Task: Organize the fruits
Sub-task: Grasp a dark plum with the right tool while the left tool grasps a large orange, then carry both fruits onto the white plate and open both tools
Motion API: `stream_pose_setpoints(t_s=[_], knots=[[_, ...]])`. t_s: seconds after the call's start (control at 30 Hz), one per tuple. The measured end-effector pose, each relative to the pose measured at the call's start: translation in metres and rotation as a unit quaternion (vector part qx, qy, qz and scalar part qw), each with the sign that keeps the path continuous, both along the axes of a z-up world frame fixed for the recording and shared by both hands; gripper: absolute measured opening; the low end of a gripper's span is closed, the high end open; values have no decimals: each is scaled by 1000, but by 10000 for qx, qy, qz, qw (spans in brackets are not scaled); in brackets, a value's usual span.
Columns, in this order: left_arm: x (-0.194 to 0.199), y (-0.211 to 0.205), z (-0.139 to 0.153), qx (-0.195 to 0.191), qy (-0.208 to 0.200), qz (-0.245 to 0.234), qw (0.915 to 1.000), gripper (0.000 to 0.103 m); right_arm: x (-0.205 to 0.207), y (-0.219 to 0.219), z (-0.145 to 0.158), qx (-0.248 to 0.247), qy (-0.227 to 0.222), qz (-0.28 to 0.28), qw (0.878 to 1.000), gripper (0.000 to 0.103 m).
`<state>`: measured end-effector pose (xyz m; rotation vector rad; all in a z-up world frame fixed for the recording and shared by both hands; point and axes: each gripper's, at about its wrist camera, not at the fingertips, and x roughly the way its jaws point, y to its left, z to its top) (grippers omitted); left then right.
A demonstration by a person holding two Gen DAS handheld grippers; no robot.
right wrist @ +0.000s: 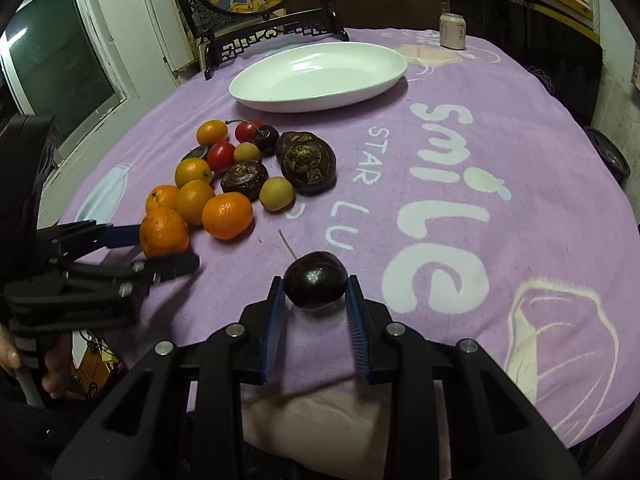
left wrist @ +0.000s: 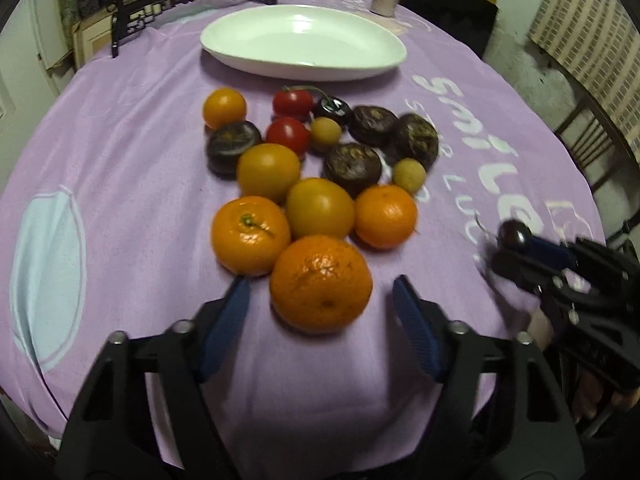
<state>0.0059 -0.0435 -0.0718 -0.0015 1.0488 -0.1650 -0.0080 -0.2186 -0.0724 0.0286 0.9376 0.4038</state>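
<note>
**Cherry gripped, tangerine straddled**

Our right gripper (right wrist: 315,292) clamps a glossy dark cherry (right wrist: 315,285) with a thin stem, apparently lifted off the purple cloth (right wrist: 420,152). Our left gripper (left wrist: 320,294) stands apart around the nearest dimpled orange tangerine (left wrist: 320,283). The white oval dish (left wrist: 303,41) sits beyond the fruit.

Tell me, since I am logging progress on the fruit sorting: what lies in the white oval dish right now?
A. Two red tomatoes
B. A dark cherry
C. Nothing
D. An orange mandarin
C: the white oval dish shows only bare glazed surface in both views, the fruit pile lies on the purple cloth, and the right gripper grips the dark cherry.
</note>
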Motion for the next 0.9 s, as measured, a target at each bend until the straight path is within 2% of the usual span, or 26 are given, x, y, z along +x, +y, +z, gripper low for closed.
stream_pose_setpoints(t_s=[0.03, 0.3, 0.53, 0.67, 0.73, 0.83, 0.9], knots=[[0, 2, 0, -45, -4, 0, 10000, 46, 1, 0, -1, 20, 15, 6, 10000, 32], [-4, 9, 10, -173, -160, -141, 9996, 46, 6, 4, 5, 200, 10, 95, 9998, 32], [2, 23, 44, -480, -480, -262, 9974, 46, 26, 15, 24, 205, -128, 174, 9996, 32], [43, 31, 60, -405, -612, -156, 9972, 46, 61, 28, 47, -36, -386, 296, 9988, 32], [77, 35, 71, -306, -747, -43, 9967, 46, 85, 35, 60, -114, -501, 390, 9979, 32], [140, 41, 80, -305, -780, 157, 9964, 46, 141, 47, 75, -105, -474, 482, 9977, 32], [189, 48, 79, -382, -685, 372, 9962, 46, 189, 55, 74, -17, -259, 493, 9984, 32]])
